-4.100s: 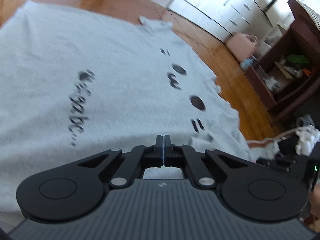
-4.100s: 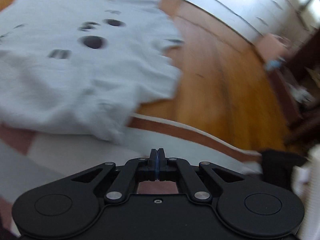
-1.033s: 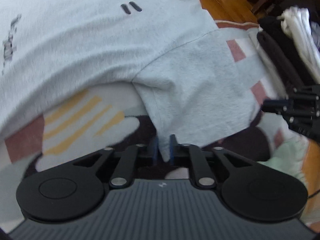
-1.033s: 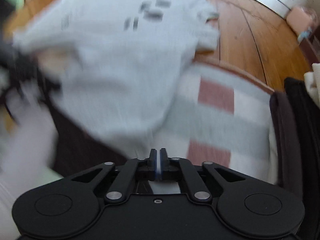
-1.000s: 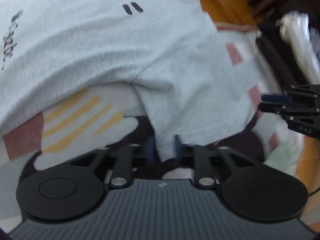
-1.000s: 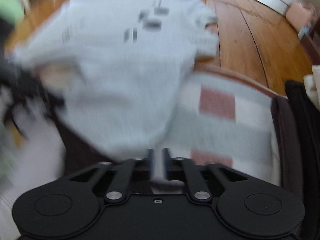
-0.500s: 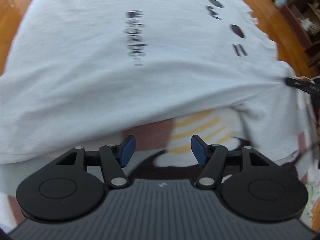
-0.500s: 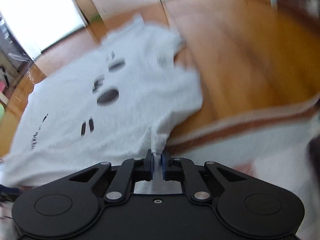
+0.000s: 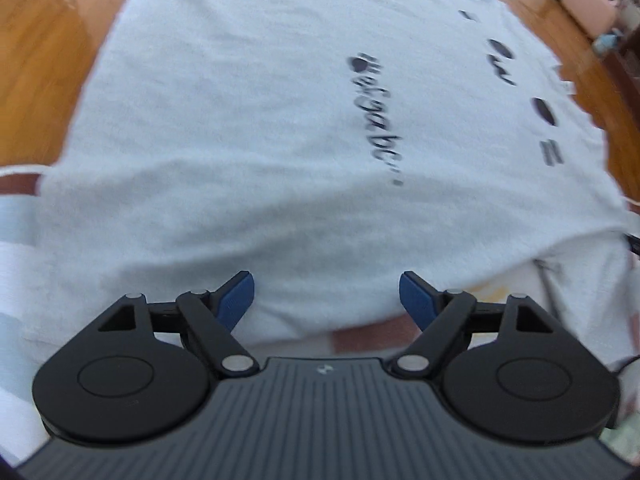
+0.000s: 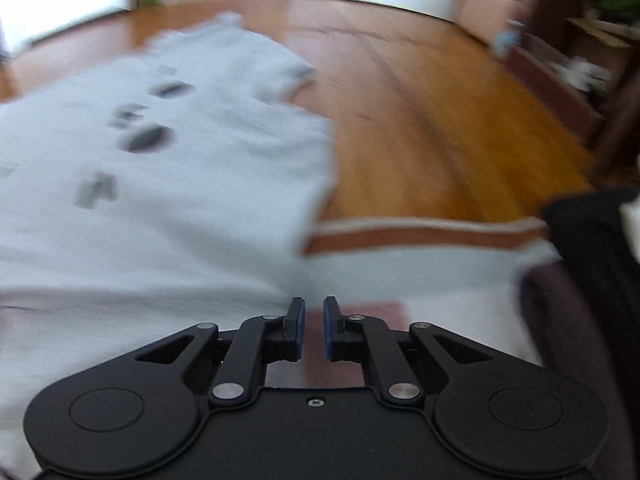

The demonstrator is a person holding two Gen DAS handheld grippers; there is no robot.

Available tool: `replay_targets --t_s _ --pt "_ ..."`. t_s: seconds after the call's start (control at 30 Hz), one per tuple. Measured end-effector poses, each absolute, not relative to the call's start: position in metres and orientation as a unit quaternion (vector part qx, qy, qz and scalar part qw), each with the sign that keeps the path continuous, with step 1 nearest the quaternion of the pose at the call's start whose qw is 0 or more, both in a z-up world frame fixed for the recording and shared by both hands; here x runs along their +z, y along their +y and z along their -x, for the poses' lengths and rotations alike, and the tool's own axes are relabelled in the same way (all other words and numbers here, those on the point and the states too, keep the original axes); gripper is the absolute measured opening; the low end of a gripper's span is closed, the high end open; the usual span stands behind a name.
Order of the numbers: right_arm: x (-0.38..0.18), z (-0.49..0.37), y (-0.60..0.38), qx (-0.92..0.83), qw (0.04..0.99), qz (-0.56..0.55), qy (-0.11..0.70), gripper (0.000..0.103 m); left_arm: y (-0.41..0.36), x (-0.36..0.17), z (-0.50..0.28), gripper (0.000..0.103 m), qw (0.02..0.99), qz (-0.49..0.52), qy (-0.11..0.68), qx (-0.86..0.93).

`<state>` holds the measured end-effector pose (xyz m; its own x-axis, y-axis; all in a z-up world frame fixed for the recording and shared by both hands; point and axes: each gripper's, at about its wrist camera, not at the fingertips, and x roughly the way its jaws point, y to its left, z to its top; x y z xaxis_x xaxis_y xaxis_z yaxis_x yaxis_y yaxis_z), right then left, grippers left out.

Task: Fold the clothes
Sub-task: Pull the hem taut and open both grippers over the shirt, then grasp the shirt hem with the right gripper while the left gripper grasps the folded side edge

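Note:
A light grey T-shirt (image 9: 280,120) with a black cat-face print and a line of text lies spread flat, partly on the wood floor and partly on the rug. My left gripper (image 9: 326,296) hovers just above its near hem, open wide, with nothing between the blue pads. In the right wrist view the same T-shirt (image 10: 160,160) fills the left half, blurred by motion. My right gripper (image 10: 312,328) sits at the shirt's near right corner with its pads a small gap apart and no cloth between them.
A patterned rug with a brown border (image 10: 420,236) lies under the near part of the shirt. Dark folded clothing (image 10: 592,240) sits at the right. Wood floor (image 10: 420,120) stretches beyond, with a pink bag (image 9: 588,4), white cabinets and a dark shelf unit (image 10: 580,80) at the back.
My right gripper has let go of the shirt's sleeve and its pads have parted. My left gripper, open since half a second ago, has moved forward over the hem.

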<state>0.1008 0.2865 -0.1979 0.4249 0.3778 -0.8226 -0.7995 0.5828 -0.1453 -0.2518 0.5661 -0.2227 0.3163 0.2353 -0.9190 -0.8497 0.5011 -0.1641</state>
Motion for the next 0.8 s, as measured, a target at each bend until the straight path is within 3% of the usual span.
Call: replay_targets --t_s 0.1,0.2,0.23,0.27,0.4,0.5,0.63,0.73,0.8 --pt "-0.198 -0.102 0.28 0.357 0.805 0.293 0.372 0.011 0.573 -0.223 0.259 0.08 0.718 0.309 0.468 0.413" --pt "-0.191 -0.106 0.274 0.377 0.802 0.247 0.391 0.033 0.585 -0.223 0.274 0.08 0.703 0.325 0.457 0.437" --pt "-0.189 -0.107 0.272 0.383 0.801 0.226 0.401 0.048 0.589 -0.222 0.279 0.08 0.699 0.335 0.451 0.442" --pt "-0.188 -0.109 0.272 0.389 0.795 0.204 0.418 0.051 0.592 -0.222 0.284 0.081 0.696 0.348 0.443 0.445" --pt "-0.185 -0.112 0.266 0.409 0.769 0.119 0.476 0.053 0.594 -0.225 0.297 0.082 0.69 0.398 0.418 0.437" --pt "-0.185 -0.103 0.251 0.43 0.756 0.081 0.487 0.063 0.593 -0.219 0.306 0.082 0.694 0.416 0.404 0.427" --pt "-0.194 -0.093 0.242 0.436 0.746 0.108 0.492 0.063 0.59 -0.213 0.321 0.083 0.695 0.446 0.374 0.422" --pt "-0.198 -0.084 0.239 0.437 0.745 0.145 0.482 0.063 0.59 -0.21 0.333 0.094 0.687 0.457 0.364 0.433" --pt "-0.197 -0.075 0.245 0.439 0.743 0.187 0.469 0.063 0.59 -0.208 0.341 0.095 0.678 0.458 0.363 0.445"
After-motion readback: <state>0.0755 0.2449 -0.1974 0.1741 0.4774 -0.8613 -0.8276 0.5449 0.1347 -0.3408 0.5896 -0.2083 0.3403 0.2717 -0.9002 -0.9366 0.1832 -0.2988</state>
